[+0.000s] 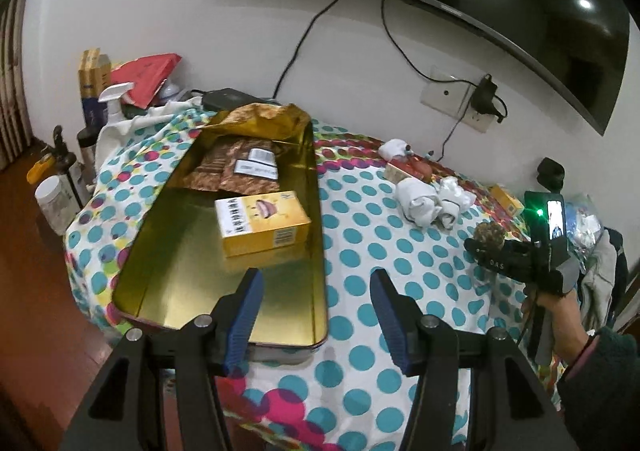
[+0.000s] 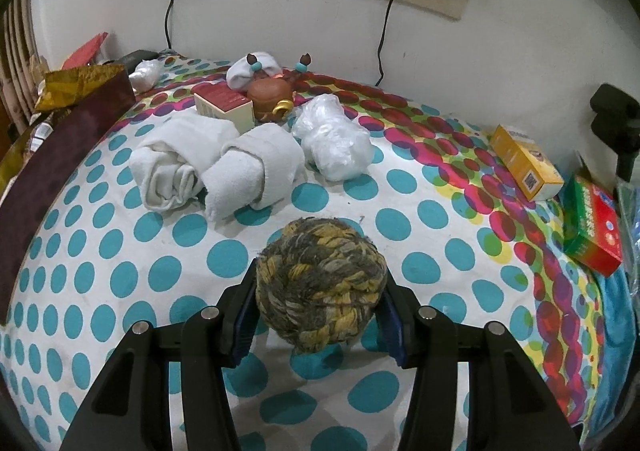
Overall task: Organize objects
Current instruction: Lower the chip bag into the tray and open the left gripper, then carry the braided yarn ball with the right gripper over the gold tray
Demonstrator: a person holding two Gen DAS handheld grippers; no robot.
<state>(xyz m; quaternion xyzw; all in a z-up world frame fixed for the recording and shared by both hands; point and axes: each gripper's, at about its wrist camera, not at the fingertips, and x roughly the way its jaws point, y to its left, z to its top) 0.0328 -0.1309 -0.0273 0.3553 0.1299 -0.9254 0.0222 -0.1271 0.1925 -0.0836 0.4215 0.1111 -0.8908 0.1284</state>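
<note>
Three items already in the gold tin [image 1: 160, 251], at 10 o'clock of the left wrist view: two brown packets [image 1: 240, 167] at the far end and a yellow box [image 1: 262, 223] mid-tin, with the near half bare. Judged barely under way, most of the clutter still out on the dotted cloth [image 2: 120, 271]. Clamped between the right gripper [image 2: 318, 315] pads and lifted just off the cloth: a rope ball [image 2: 320, 283], probably bound for the tin off toward 9 o'clock in the right wrist view. Left gripper [image 1: 316, 315] spread wide and empty, hovering over the tin's near right corner. Still to sort, from larger down: two rolled white towels [image 2: 216, 171] at 11 o'clock of the ball, a crumpled white bag [image 2: 336, 143] at 12, a red and green box [image 2: 592, 227] at 3, a second yellow box [image 2: 524, 163] at 2, a cream carton [image 2: 226, 107] and a brown figurine [image 2: 272, 99] beyond the towels. No obstacle seen between ball and tin except the tin's raised wall and gold liner [image 1: 264, 115] at the far end.
</note>
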